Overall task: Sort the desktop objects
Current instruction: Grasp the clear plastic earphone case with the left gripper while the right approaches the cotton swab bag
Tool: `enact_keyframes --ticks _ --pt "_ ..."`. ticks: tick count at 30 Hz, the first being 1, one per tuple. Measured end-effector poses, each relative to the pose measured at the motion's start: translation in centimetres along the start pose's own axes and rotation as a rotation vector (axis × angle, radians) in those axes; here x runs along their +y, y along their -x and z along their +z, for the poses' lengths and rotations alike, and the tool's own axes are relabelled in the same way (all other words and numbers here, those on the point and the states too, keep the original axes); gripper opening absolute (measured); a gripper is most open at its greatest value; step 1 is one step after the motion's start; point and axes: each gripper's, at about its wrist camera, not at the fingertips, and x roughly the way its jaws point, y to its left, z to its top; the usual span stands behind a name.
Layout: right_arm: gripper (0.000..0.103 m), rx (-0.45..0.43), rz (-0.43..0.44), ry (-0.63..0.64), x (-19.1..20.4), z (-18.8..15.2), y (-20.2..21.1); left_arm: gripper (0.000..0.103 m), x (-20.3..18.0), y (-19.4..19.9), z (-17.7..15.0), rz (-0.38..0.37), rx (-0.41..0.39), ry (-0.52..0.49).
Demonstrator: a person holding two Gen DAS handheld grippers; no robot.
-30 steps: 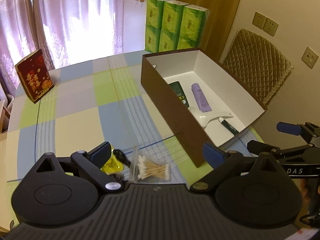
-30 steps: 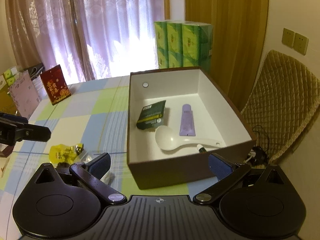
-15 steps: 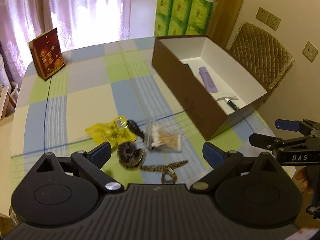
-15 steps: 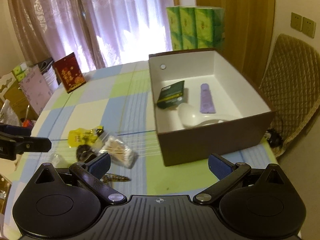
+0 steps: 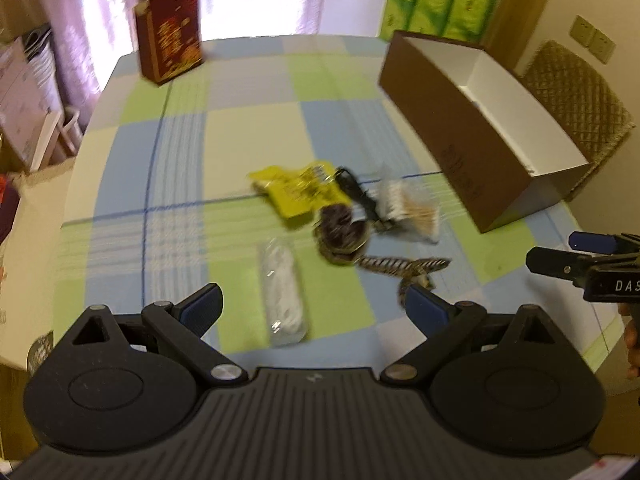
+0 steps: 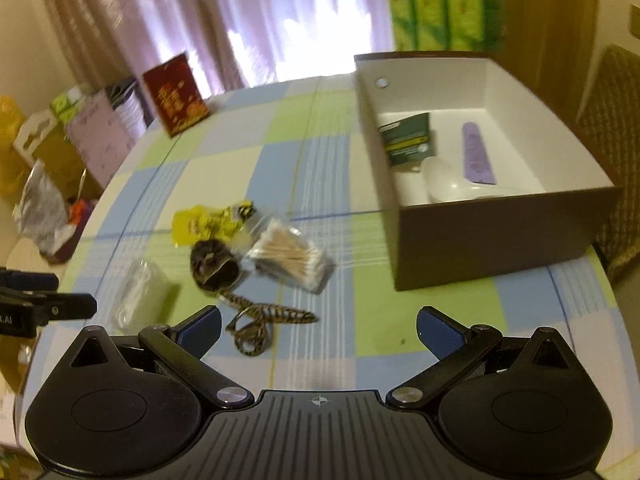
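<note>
Left wrist: left gripper (image 5: 313, 310) wide, empty, above table (image 5: 256, 128); clear packet (image 5: 282, 294) between its fingers' line of sight, yellow pouch (image 5: 298, 192), swabs (image 5: 408, 210), scrunchie (image 5: 340, 232) clustered mid-table, box (image 5: 460, 148) right. Right wrist: right gripper (image 6: 319, 327) wide, empty; striped band (image 6: 264, 320) just ahead; box (image 6: 504, 236) holds green pack (image 6: 408, 140), spoon (image 6: 448, 186), purple tube (image 6: 476, 152).
</note>
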Motion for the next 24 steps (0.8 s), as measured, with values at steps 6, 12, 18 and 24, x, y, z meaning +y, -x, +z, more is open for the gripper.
enact_keyframes --ticks 6,12,18,24 --pt "0.101 0.029 0.019 0.069 1.2 -0.5 -1.3 0.095 1.3 -0.2 -1.0 0.025 0.010 0.028" --pt "0.101 0.073 0.021 0.072 1.1 -1.2 -3.0 0.095 1.4 -1.3 -1.2 0.038 0.026 0.029" --pt "0.101 0.108 0.000 0.054 0.0 -1.7 -4.7 0.093 1.2 -3.1 -1.5 0.043 0.062 0.026" --pt "0.101 0.105 0.034 0.056 -0.2 -1.4 -5.8 0.090 0.8 -5.0 -1.0 0.050 0.072 0.008"
